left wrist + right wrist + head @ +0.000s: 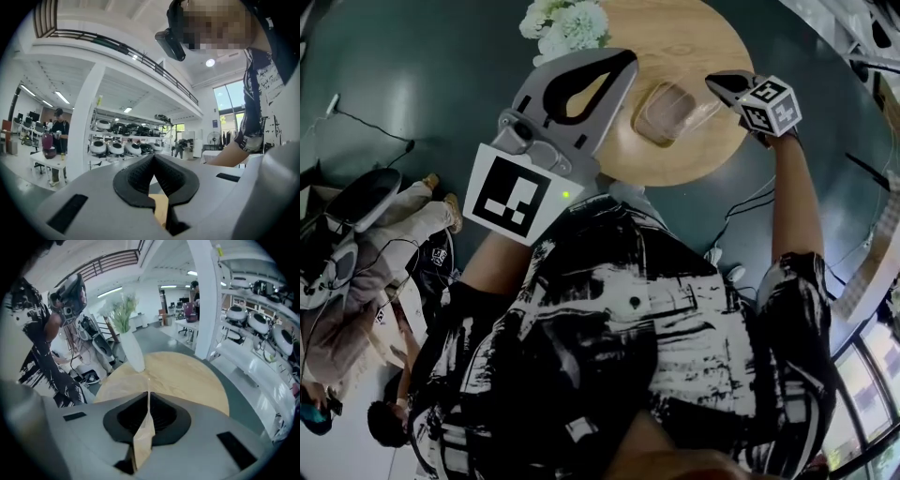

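Dark green floor fills the head view, and at the top centre sits the round wooden counter, pale grain showing. The lower half of that frame is all black-and-white patterned shirt. At the left edge, someone sits on the floor among cables.

Left gripper is up in the middle of the frame, over the near edge of the counter. Its square marker faces the camera. In the left gripper view its fingers are pressed together at the tips with nothing between them. Only a sliver of counter wood shows through the gap lower down.

Right gripper is at the upper right, with its marker cube just behind. Its fingers are pinching the thin edge of a tan bag, which stands upright in the right gripper view. In the head view the bag is over the middle of the counter, just left of the right gripper's tips. Whether it rests on the wood, I can't tell.

A white vase of white flowers stands on the counter's far left rim. In the right gripper view the vase is straight beyond the bag's edge.
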`<action>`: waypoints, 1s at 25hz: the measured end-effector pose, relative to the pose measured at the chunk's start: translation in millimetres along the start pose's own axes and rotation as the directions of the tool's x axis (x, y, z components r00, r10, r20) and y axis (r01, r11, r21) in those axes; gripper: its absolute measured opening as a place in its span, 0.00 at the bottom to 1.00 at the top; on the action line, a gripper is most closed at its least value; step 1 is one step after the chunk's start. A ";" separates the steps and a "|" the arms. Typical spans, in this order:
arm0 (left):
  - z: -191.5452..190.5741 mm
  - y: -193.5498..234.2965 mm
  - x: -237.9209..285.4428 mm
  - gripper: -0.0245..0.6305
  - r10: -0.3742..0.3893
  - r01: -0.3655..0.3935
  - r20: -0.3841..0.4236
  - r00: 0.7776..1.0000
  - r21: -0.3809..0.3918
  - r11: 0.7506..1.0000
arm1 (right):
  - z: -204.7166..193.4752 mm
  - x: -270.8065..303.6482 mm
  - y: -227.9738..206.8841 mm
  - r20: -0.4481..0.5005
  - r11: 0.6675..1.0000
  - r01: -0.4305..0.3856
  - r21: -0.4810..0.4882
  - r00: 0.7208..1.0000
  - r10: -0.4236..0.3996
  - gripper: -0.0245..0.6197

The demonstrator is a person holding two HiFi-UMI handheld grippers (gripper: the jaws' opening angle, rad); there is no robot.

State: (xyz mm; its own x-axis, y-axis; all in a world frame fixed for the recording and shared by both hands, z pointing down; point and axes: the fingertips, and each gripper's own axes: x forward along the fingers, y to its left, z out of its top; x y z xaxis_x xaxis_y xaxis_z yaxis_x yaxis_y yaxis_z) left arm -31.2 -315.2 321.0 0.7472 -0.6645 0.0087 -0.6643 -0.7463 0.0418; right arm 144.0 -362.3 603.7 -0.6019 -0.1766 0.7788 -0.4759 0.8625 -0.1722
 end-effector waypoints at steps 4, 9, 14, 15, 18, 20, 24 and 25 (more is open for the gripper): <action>25.0 -14.6 6.3 0.04 -0.054 0.052 0.049 0.997 0.048 0.997 | 41.0 -69.0 0.7 0.180 0.983 0.181 -0.021 0.968 -0.174 0.06; 61.6 -30.8 20.1 0.04 -0.095 0.086 0.093 0.991 0.099 0.991 | 98.7 -193.9 2.3 0.472 0.894 0.430 0.124 0.767 -0.434 0.06; 97.9 -34.3 41.9 0.04 -0.100 0.082 0.112 0.989 0.158 0.984 | 146.3 -328.4 30.9 0.685 0.776 0.541 0.325 0.431 -0.588 0.06; 103.1 -34.3 43.4 0.04 -0.096 0.076 0.114 0.989 0.169 0.983 | 150.0 -347.3 39.7 0.699 0.750 0.565 0.344 0.380 -0.607 0.06; 115.1 -34.3 42.5 0.04 -0.085 0.060 0.127 0.988 0.188 0.980 | 151.2 -389.7 65.3 0.711 0.669 0.628 0.398 0.249 -0.657 0.06; 120.3 -33.5 42.1 0.04 -0.078 0.052 0.133 0.988 0.190 0.980 | 147.5 -408.0 78.1 0.710 0.625 0.646 0.438 0.178 -0.682 0.06; 124.2 -32.7 46.0 0.04 -0.072 0.046 0.129 0.989 0.189 0.981 | 141.4 -419.2 92.3 0.701 0.572 0.665 0.481 0.100 -0.706 0.06; 125.0 -32.9 47.4 0.04 -0.071 0.046 0.127 0.989 0.193 0.980 | 140.8 -417.9 93.3 0.700 0.568 0.665 0.485 0.094 -0.708 0.06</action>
State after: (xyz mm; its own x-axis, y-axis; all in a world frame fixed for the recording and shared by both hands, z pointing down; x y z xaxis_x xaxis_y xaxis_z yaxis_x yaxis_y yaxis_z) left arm 23.3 -326.8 195.2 0.7837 -0.6092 -0.1212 -0.6211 -0.7689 -0.1516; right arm 260.9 -274.8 177.3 -0.1683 -0.9592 -0.2273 -0.9817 0.1422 0.1271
